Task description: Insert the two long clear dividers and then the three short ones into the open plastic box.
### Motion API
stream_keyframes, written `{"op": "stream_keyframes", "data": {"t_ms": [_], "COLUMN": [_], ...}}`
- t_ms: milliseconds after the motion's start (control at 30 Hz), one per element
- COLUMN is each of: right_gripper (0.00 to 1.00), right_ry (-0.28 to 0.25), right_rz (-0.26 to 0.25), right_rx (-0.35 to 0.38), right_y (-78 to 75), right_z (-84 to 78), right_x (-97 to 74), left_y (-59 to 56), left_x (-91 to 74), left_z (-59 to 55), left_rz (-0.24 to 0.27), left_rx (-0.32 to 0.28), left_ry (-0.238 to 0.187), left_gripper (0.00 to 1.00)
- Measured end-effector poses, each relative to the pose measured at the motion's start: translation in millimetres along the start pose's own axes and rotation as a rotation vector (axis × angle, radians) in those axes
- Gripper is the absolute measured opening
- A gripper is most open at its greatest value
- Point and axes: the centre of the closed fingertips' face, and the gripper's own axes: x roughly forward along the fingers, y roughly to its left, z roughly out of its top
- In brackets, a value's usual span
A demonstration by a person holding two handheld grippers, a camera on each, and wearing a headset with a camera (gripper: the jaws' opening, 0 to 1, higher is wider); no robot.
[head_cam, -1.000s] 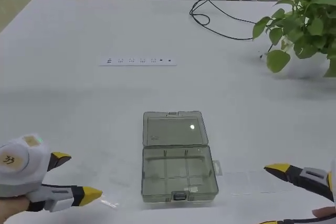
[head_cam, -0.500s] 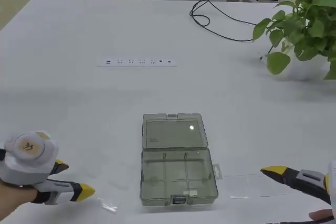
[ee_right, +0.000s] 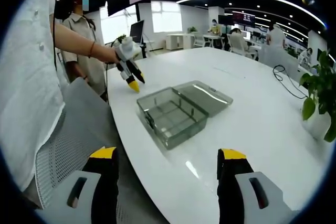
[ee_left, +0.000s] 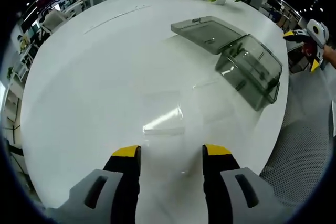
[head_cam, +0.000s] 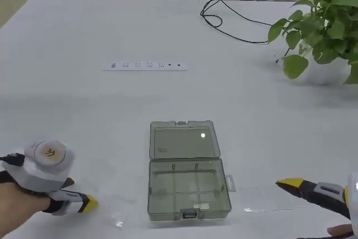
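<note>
The smoky clear plastic box [head_cam: 189, 190] lies open near the table's front edge, its lid [head_cam: 183, 141] folded flat behind it. Faint upright lines show inside it. A clear divider [head_cam: 118, 220] lies on the table left of the box, and another clear strip [head_cam: 268, 197] lies to its right. My left gripper [head_cam: 81, 195] hovers open low at the left, its jaws [ee_left: 171, 151] pointing at the divider [ee_left: 164, 121] just ahead. At the lower right my right gripper [head_cam: 288, 211] is open and empty, with the box [ee_right: 170, 114] ahead of its jaws [ee_right: 168, 154].
A white power strip [head_cam: 145, 66] lies mid-table, a black cable [head_cam: 224, 20] at the back, and a potted plant [head_cam: 324, 26] at the far right. Chairs stand behind the table. In the right gripper view a person [ee_right: 84, 30] stands beyond the table's edge.
My left gripper has dropped lower and further left and rolled over, its jaws now pointing at the divider on the table. The right gripper has barely moved.
</note>
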Motion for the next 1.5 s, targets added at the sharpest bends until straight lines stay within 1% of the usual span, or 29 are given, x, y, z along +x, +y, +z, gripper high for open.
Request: {"op": "stream_keyframes", "data": {"t_ms": [67, 100, 167, 200, 233, 300, 333, 433, 567, 667, 767, 833, 900, 1033, 1300, 1400, 1500], "right_gripper": [0.78, 0.78, 0.78, 0.78, 0.78, 0.78, 0.78, 0.77, 0.77, 0.77, 0.77, 0.77, 0.77, 0.77, 0.77, 0.77, 0.77], "right_ry": [-0.003, -0.004, -0.005, -0.005, -0.005, -0.007, -0.008, -0.007, -0.004, -0.004, -0.004, -0.004, -0.007, -0.009, -0.008, -0.007, -0.007], "right_rz": [-0.002, -0.003, -0.003, -0.003, -0.004, -0.006, -0.007, -0.009, -0.010, -0.010, -0.010, -0.011, -0.011, -0.012, -0.011, -0.012, -0.011], "right_rx": [0.002, 0.002, 0.003, 0.004, 0.004, 0.005, 0.006, 0.004, 0.003, 0.004, 0.006, 0.007, 0.006, 0.007, 0.010, 0.010, 0.010], "right_y": [-0.6, -0.8, -1.0, -1.0, -1.1, -1.7, -1.8, -1.7, -1.6, -0.9, -0.5, -0.4, -0.5, 0.0, 0.4, 0.5, 0.8], "right_z": [0.7, 0.5, 0.2, 0.0, -0.1, -0.2, 0.0, 0.1, -1.2, -1.6, -2.4, -2.7, -2.4, -2.6, -3.0, -3.1, -3.1], "right_x": [-0.1, 0.1, 0.5, 0.6, 0.7, 0.9, 0.9, 0.8, 0.4, 0.2, 0.0, 0.2, 0.4, 0.6, 0.4, 0.3, 0.2], "left_y": [1.4, 2.2, 1.6, 2.5, 4.8, 8.6, 9.4, 9.1, 8.1, 10.4, 10.3, 12.3, 14.3, 15.1, 14.8, 14.5, 12.6], "left_x": [0.8, 0.9, 1.0, 0.5, 0.9, 1.7, 2.2, 2.6, 2.5, 4.6, 4.8, 5.1, 4.1, 3.9, 4.7, 4.3, 1.6], "left_z": [1.3, 1.6, 1.4, 0.1, -0.5, -0.3, -0.2, -0.6, -1.4, -0.8, -0.1, 0.5, -0.6, -1.3, -2.2, -2.4, -2.1], "left_rz": [0.005, 0.007, 0.007, 0.016, 0.021, 0.033, 0.039, 0.046, 0.050, 0.053, 0.056, 0.061, 0.069, 0.072, 0.075, 0.073, 0.059], "left_rx": [0.008, 0.001, 0.005, 0.028, 0.032, 0.021, 0.026, 0.027, 0.012, 0.001, -0.006, -0.018, -0.042, -0.049, -0.059, -0.065, -0.105], "left_ry": [0.002, 0.006, 0.012, 0.022, 0.025, 0.032, 0.038, 0.063, 0.093, 0.113, 0.135, 0.148, 0.165, 0.176, 0.179, 0.172, 0.150], "left_gripper": [0.46, 0.46, 0.47, 0.46, 0.45, 0.43, 0.42, 0.42, 0.42, 0.42, 0.41, 0.40, 0.36, 0.32, 0.32, 0.31, 0.30]}}
